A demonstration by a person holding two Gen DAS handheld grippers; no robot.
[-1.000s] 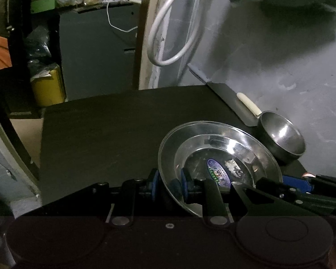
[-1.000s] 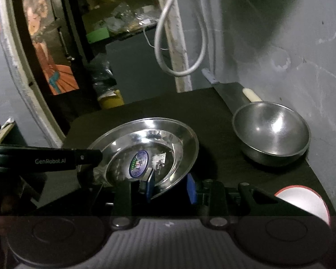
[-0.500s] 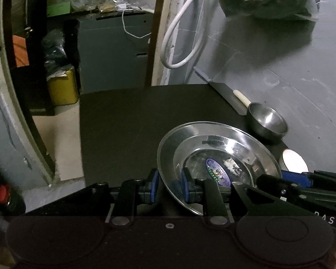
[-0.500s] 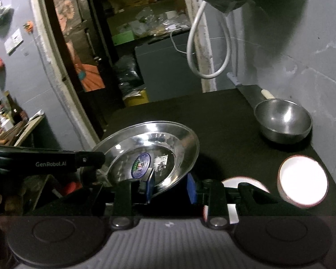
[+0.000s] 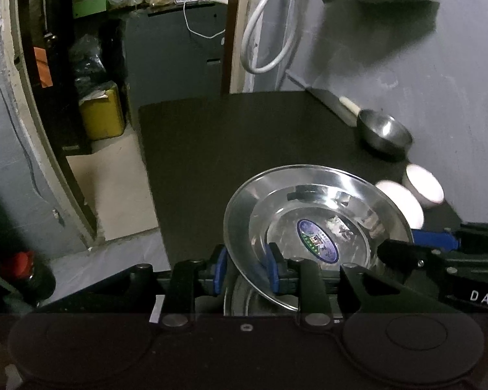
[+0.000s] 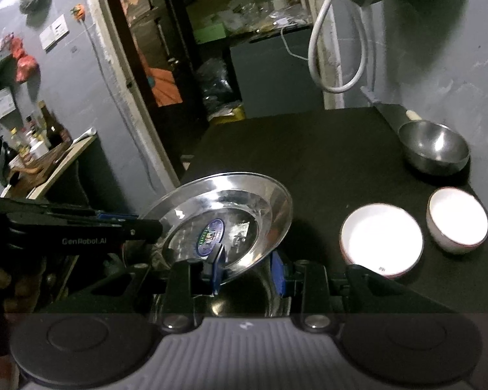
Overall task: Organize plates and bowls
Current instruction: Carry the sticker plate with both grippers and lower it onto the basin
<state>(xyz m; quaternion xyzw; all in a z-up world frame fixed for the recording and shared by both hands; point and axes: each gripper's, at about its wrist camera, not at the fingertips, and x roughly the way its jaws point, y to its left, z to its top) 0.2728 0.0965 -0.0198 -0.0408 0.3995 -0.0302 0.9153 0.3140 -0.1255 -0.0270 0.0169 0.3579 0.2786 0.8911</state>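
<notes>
I hold a shiny round steel plate [image 5: 315, 224] with a blue sticker above the black worktop [image 5: 237, 149], each hand-held gripper, left [image 5: 246, 268] and right [image 6: 248, 268], pinching its near rim. I should keep it level and lower both evenly.

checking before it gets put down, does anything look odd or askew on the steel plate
Yes: the steel plate is held tilted above the table, both grippers gripping its rim, and a sticker plus torn label residue remain in its centre.
</notes>
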